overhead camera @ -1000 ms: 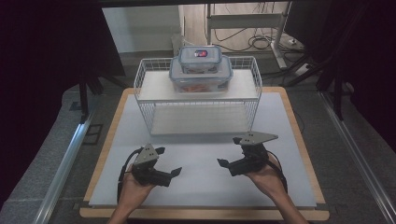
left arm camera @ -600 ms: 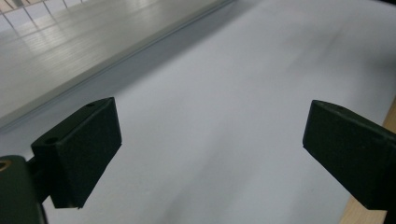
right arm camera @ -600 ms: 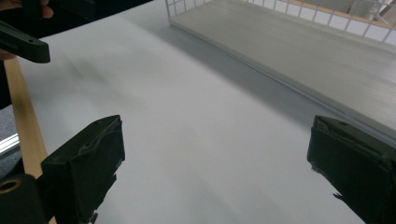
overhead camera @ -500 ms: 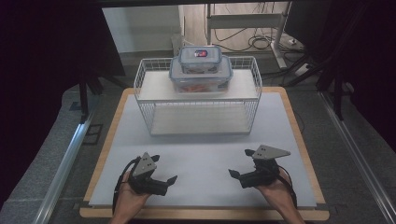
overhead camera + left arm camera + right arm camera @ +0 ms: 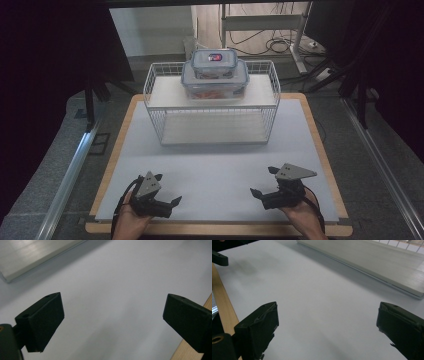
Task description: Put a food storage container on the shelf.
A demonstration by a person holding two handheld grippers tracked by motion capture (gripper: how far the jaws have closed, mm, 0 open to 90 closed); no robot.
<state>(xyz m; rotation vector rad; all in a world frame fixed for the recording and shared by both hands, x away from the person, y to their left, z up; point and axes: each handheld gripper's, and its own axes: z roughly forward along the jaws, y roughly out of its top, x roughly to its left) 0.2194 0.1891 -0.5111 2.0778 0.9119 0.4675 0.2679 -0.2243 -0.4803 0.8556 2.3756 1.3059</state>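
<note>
open mat (image 5: pixel 215 170) before wire rack (image 5: pixel 212 107)

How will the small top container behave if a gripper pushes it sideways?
The small container sits loose on the bigger container's smooth lid, so it would probably slide rather than tip. It looks like rigid plastic, so unlikely to flex. Perched high on the wire rack, it could drop off.

Left tongs (image 5: pixel 167 197) low at near-left of counter, held in left hand (image 5: pixel 131 220), jaws wide apart, nothing between. Right tongs (image 5: pixel 261 182) at near-right in right hand (image 5: pixel 303 215), jaws also spread wide, empty. Both well apart, tips pointing inward.
</note>
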